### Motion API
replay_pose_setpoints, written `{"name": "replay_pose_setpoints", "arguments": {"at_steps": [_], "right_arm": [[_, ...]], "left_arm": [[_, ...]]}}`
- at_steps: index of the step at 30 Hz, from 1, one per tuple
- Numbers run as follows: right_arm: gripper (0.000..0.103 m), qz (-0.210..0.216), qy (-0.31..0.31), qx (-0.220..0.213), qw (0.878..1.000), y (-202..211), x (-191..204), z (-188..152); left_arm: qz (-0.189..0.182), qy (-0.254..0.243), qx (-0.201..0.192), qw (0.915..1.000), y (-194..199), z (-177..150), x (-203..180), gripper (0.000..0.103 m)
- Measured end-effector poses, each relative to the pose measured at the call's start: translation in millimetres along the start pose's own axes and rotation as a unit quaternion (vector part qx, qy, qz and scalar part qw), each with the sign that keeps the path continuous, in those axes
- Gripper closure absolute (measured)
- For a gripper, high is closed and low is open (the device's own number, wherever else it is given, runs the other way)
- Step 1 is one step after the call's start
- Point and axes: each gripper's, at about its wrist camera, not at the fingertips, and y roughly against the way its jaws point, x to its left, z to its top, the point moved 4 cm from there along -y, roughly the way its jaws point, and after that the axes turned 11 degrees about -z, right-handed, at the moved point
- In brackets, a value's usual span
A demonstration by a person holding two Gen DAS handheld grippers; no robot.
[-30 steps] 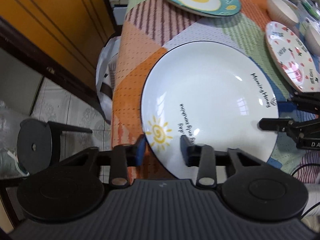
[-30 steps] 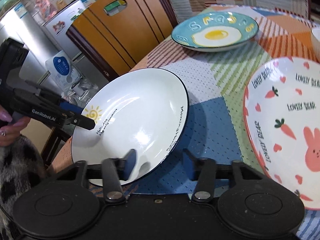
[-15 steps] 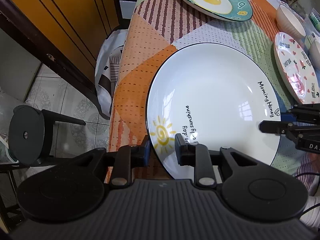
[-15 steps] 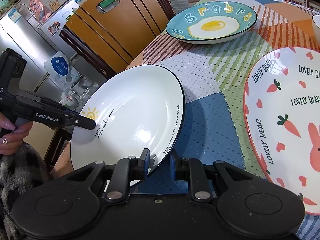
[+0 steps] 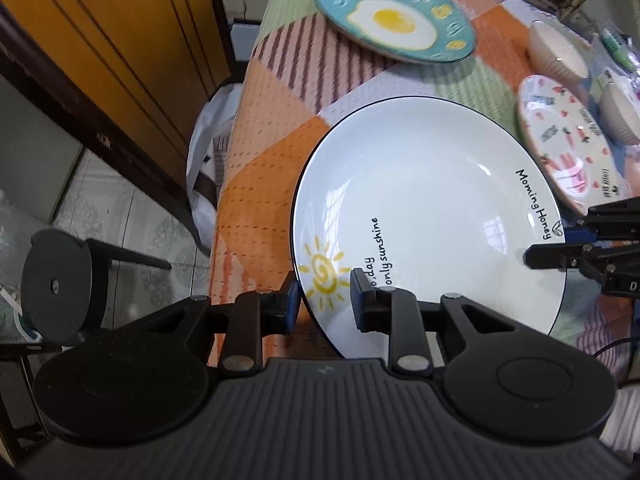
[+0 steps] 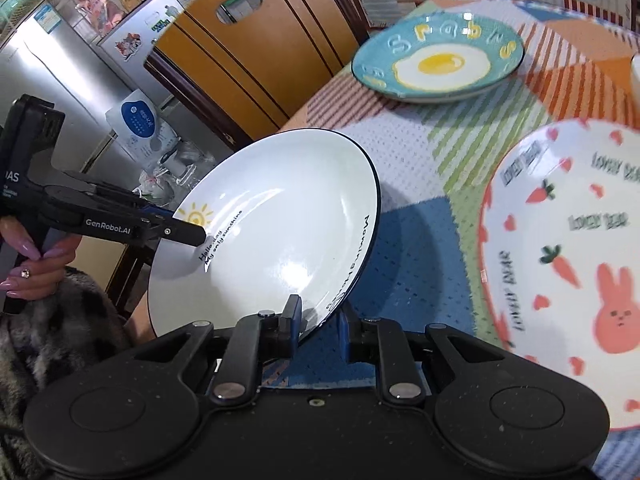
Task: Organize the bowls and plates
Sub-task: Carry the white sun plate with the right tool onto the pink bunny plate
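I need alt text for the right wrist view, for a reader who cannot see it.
Both grippers hold a white sun plate tilted above a patchwork tablecloth: the right gripper clamps its near rim, the left gripper its far rim. A fried-egg plate lies behind and a rabbit plate to the right.

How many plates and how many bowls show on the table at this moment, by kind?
Plates: 3 – white round ceramic plate with a sun drawing, teal round plate with a fried-egg picture, white round plate with pink rabbit and carrot prints.
Bowls: 2 – cream ribbed bowl, second cream bowl at the frame edge.
Total: 5
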Motion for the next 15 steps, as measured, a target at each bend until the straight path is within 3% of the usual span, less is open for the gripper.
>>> {"name": "replay_pose_setpoints", "arguments": {"at_steps": [7, 15], "right_arm": [[0.080, -0.014, 0.007, -0.003, 1.000, 45, -7, 6], [0.080, -0.047, -0.004, -0.031, 0.998, 93, -27, 3]], "left_arm": [[-0.019, -0.020, -0.024, 0.9993, 22, -2, -40, 0.079], [-0.042, -0.036, -0.044, 0.9975, 29, 20, -82, 0.079]]}}
